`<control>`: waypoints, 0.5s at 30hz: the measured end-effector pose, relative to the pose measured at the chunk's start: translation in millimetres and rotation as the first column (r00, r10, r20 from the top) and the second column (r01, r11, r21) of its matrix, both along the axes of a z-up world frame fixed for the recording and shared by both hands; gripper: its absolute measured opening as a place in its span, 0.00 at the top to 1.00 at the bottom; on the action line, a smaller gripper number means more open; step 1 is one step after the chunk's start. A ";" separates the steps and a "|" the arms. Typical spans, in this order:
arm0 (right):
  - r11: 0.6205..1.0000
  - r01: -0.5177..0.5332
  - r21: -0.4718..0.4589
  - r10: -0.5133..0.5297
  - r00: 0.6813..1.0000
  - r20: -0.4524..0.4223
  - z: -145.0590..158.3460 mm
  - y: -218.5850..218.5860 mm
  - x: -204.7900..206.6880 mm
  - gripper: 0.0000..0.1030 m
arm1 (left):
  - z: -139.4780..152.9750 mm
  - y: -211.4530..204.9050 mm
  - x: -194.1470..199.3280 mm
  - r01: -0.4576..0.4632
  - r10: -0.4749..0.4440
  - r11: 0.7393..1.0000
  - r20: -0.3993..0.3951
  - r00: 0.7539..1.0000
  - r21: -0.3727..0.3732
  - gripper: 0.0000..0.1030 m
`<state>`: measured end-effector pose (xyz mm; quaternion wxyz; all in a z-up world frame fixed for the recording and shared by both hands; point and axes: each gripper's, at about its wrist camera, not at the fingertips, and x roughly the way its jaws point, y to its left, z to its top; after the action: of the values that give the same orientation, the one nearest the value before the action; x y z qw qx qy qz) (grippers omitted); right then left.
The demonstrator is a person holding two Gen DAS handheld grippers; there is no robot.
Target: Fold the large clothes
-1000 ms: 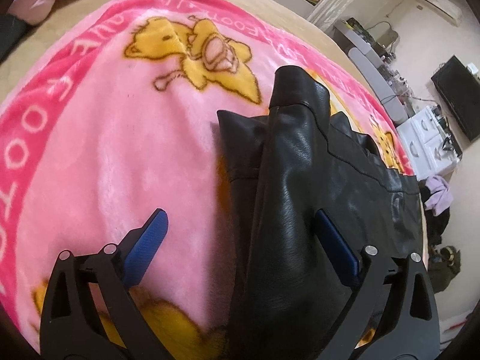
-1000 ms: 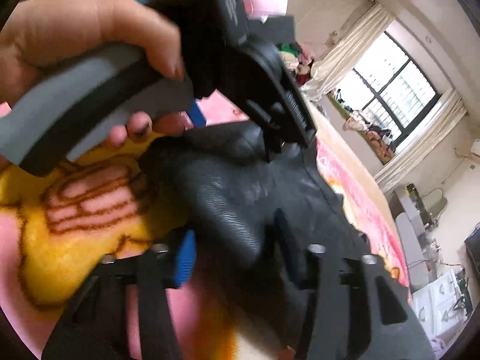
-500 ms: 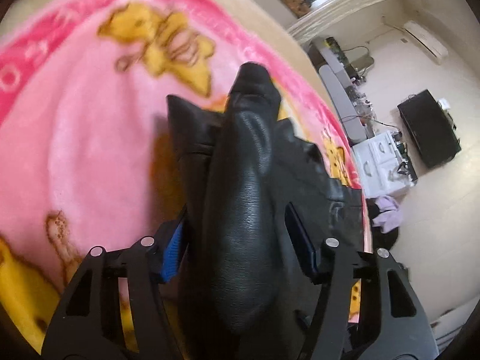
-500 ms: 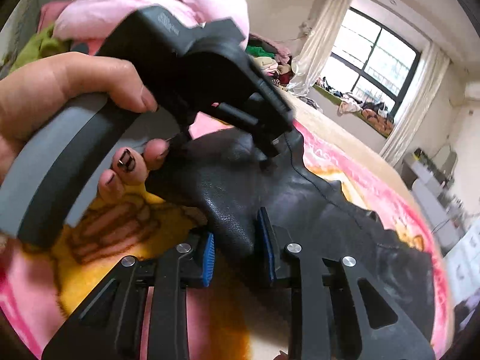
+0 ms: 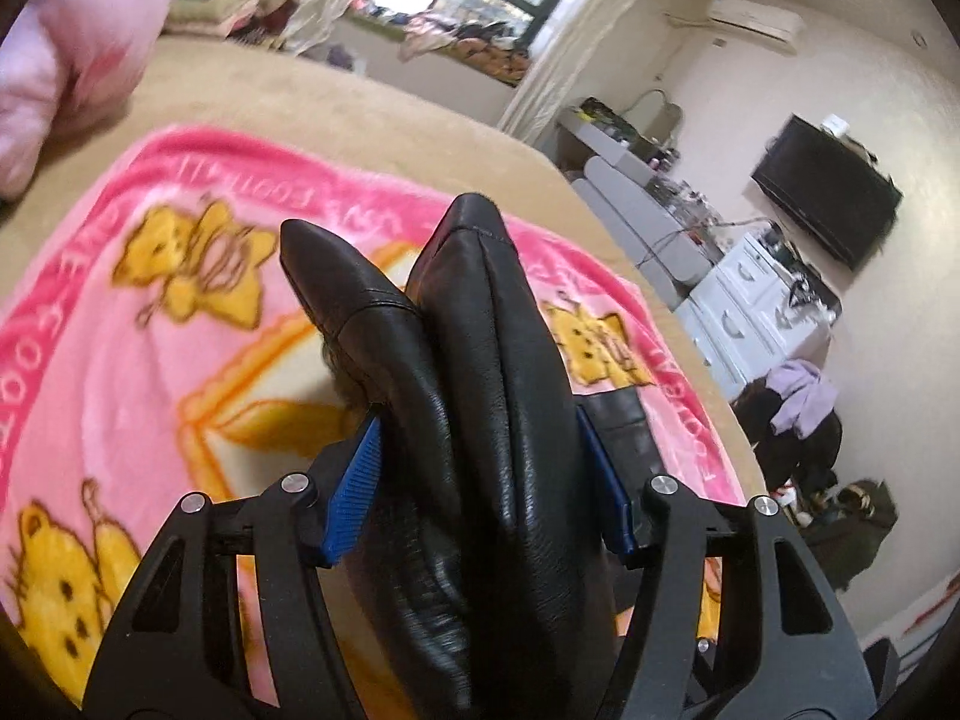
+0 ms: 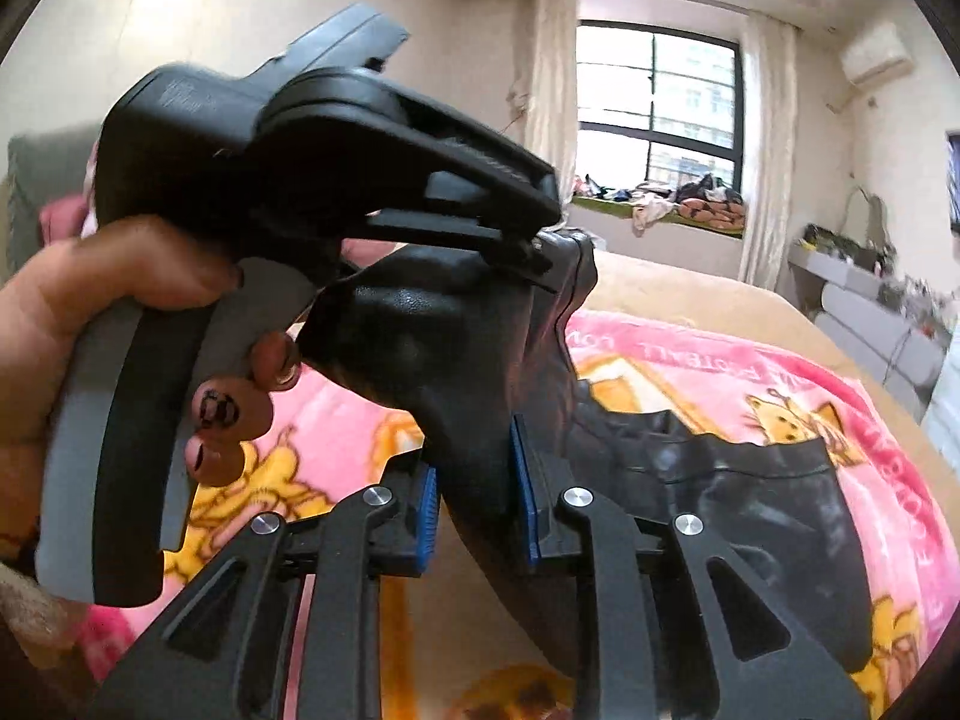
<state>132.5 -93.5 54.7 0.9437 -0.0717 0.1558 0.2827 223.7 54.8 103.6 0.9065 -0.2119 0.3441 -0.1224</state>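
Observation:
A black leather garment (image 5: 480, 360) is bunched into thick folds and lifted off the pink cartoon blanket (image 5: 120, 360). My left gripper (image 5: 477, 468) is shut on that thick bunch, both blue pads (image 5: 354, 492) pressed into the leather. In the right wrist view my right gripper (image 6: 474, 480) has its jaws closing on a narrower fold of the garment (image 6: 420, 330), pads touching both sides. A hand (image 6: 90, 312) holds the left gripper (image 6: 537, 252) just above and left of it. The rest of the garment (image 6: 720, 480) trails down onto the blanket (image 6: 750, 372).
The blanket lies on a tan bed (image 5: 300, 102) with pink bedding (image 5: 60, 60) at its far left. Beyond the bed's right edge stand white drawers (image 5: 750, 312), a grey desk (image 5: 630, 204), a dark TV (image 5: 828, 192) and clothes piled on the floor (image 5: 798, 408).
Both grippers have risen, carrying the garment off the blanket. The left jaws went from wide open to clamped on the leather. The right jaws narrowed onto their fold and the wrist rolled.

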 end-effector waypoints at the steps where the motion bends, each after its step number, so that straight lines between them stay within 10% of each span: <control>1: 1.000 0.004 0.017 -0.004 1.000 -0.004 3.4 -9.0 0.1 0.81 | 5.2 -12.0 -0.1 0.006 -0.006 1.000 0.007 1.000 0.017 0.49; 15: 0.978 0.111 0.175 -0.091 0.989 -0.118 -7.5 -117.4 -1.3 0.84 | 16.1 -113.8 11.6 0.113 -0.115 0.989 0.010 0.993 0.099 0.48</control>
<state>131.2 -210.9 47.3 0.9495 0.0383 0.1844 0.2508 235.4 -59.0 119.7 0.9100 -0.1463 0.3541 -0.1586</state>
